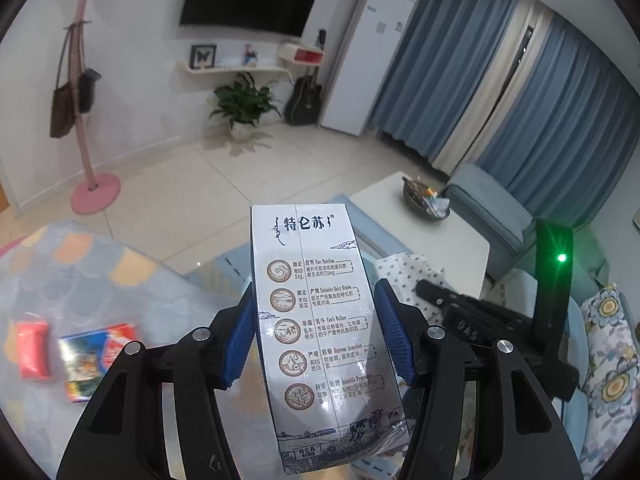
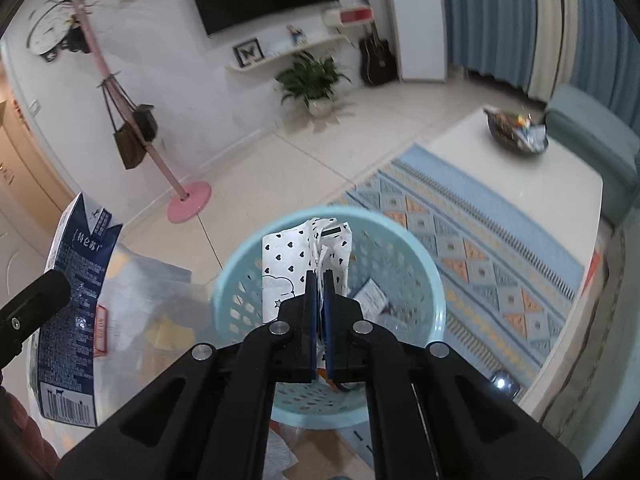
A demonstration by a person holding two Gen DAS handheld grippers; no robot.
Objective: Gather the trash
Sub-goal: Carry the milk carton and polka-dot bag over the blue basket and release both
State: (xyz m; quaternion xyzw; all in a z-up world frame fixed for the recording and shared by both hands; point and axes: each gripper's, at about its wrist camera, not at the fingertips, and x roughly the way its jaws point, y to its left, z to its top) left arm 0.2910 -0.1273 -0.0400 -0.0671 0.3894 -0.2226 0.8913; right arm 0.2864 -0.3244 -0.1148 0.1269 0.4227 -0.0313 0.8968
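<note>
The left gripper clamps a tall milk carton between its blue pads, held up above a glass table. The right gripper pinches a white heart-patterned paper bag directly over a light blue basket. Beyond lie a patterned rug and a white coffee table.

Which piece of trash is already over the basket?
The heart-print paper bag, pinched in the right hand-held gripper above the blue basket. The milk carton is off to the basket's left.
</note>
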